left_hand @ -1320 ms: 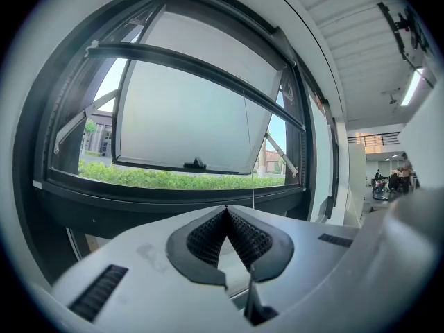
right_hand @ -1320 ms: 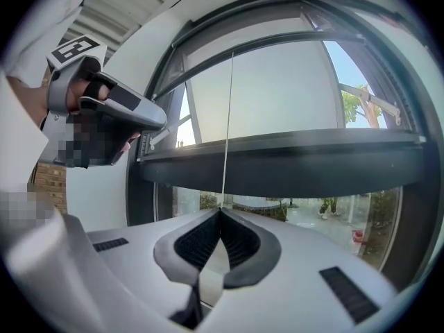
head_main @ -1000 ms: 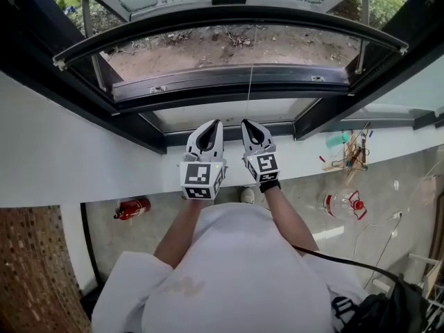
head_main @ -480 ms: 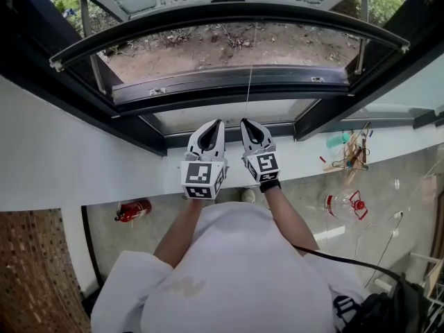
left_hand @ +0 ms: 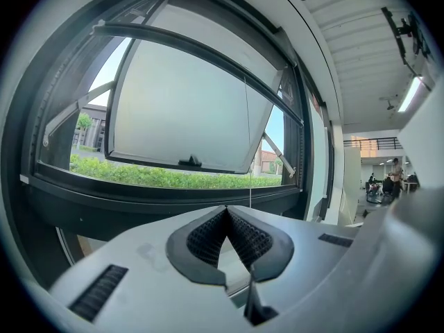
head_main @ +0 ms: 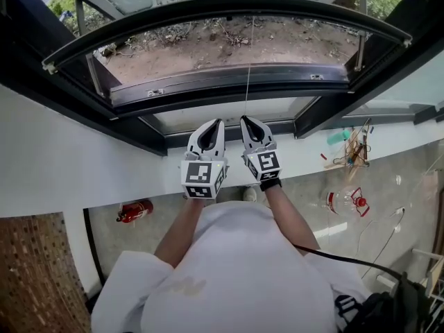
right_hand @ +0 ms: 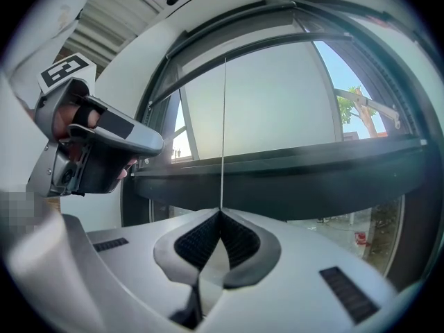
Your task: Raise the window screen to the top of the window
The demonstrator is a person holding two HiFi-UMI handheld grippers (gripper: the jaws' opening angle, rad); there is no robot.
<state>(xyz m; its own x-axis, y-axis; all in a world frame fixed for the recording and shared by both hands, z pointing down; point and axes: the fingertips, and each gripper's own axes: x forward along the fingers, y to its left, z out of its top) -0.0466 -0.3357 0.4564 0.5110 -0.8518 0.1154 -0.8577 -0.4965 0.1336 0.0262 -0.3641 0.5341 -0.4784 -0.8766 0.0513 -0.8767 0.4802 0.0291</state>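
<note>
A thin white pull cord (head_main: 247, 92) hangs from a dark curved rail (head_main: 222, 7) that spans the window opening. I cannot make out any mesh on it. My right gripper (head_main: 246, 121) is shut on the cord's lower end over the white sill; in the right gripper view the cord (right_hand: 224, 123) runs straight up from the closed tips (right_hand: 221, 211). My left gripper (head_main: 216, 122) sits beside it to the left, shut with nothing in it. In the left gripper view the cord (left_hand: 247, 130) passes just right of its tips (left_hand: 226, 208). The left gripper (right_hand: 104, 144) also shows in the right gripper view.
The frosted sash (left_hand: 180, 109) is swung outward, with grass and bare ground beyond. The dark window frame (head_main: 229, 82) and white sill (head_main: 83, 165) lie ahead. Tools (head_main: 350, 151) rest at the sill's right. A red extinguisher (head_main: 133, 209) and a red-capped bottle (head_main: 345, 202) stand on the floor.
Both grippers stay where they were, the right still shut on the cord. The head view has shifted slightly, so the window's top slips out of view.
</note>
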